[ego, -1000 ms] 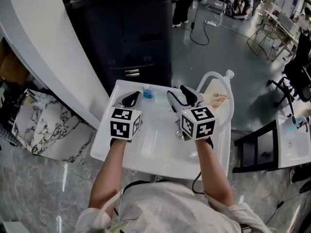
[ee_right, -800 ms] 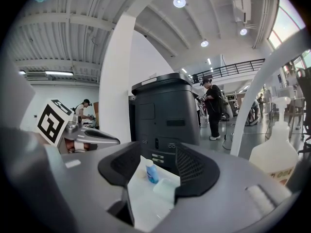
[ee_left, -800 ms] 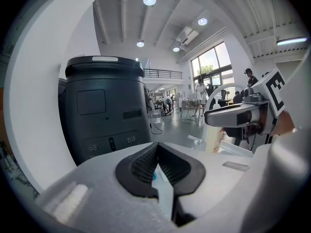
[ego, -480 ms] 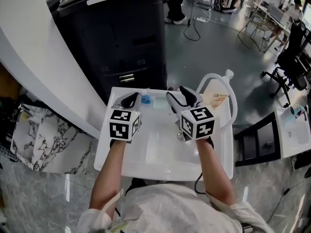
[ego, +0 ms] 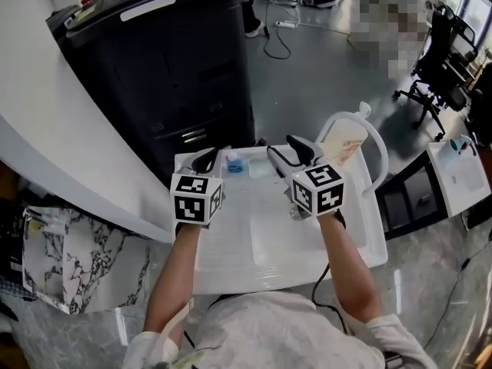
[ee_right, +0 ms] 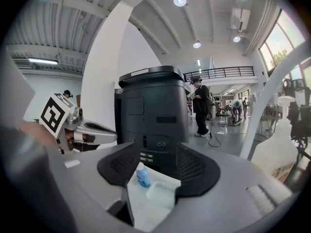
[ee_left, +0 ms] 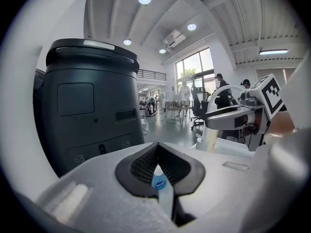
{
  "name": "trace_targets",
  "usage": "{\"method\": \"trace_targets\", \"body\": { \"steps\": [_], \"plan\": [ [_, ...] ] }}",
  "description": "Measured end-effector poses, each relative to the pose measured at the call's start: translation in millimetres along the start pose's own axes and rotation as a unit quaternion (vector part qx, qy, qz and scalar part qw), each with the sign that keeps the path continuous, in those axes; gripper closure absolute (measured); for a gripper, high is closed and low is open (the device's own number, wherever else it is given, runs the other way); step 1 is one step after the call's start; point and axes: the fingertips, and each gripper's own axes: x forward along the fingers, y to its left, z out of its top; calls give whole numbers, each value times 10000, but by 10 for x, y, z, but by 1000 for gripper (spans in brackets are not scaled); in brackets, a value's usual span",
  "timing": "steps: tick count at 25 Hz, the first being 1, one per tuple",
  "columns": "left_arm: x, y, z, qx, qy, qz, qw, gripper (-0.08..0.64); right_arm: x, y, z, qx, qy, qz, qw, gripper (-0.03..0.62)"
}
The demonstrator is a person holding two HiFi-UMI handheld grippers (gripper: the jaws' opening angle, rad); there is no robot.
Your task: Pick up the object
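- Big black cabinet-style machine (ego: 177,68) stands behind everything, right up against the far edge of the cart.
- White plastic tray-top cart (ego: 238,244) sits in front of the person, with both grippers held over it. White curved tube handle (ego: 374,148) arches over its right end.
- White plastic jug with a printed label (ego: 342,141) is at the far-right corner of the tray, under the handle arch and just right of the right gripper.
- Left gripper (ego: 206,160) is over the far-left part of the tray. In the left gripper view its dark ribbed pads meet at the tips, so it's clenched with nothing clamped. A narrow slit stays open lower down.
- Right gripper (ego: 289,152) is over the far-middle of the tray with its jaws released and wide apart, nothing between the pads.
- Clear plastic cup (ego: 259,167) sits on the tray's far edge, between the two grippers and just right of the bottle.
- Small blue bottle with a white cap (ego: 234,163) stands upright on the far edge, untouched.
  - It is just right of the left gripper's tips.
  - It shows through the left gripper's slit (ee_left: 158,181) and in the right gripper's gap (ee_right: 143,175), beyond both.
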Motion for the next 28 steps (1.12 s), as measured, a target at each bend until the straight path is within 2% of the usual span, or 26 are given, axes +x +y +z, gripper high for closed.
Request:
{"method": "trace_targets", "body": {
  "steps": [9,12,15,20,24,28],
  "plan": [
    [154,-37,-13,38,-35,-428,9991,561,14,-73,-36,-62,134,-262,9995,382],
    [191,-63,-35,29,-29,-481,9988,561,42,-65,-95,-230,305,-151,9992,382],
    [210,-83,-69,10,-5,-500,9988,561,94,-19,-233,-580,666,126,9960,382],
    [229,-115,-127,-11,33,-499,9987,561,176,80,-513,-1185,1309,720,9816,374],
    [226,-106,-154,-46,21,-461,9989,561,240,114,-710,-1592,1680,1016,9675,373],
    [207,-84,-173,-73,31,-377,9993,561,295,146,-906,-2088,2043,1305,9474,364]
  ]
}}
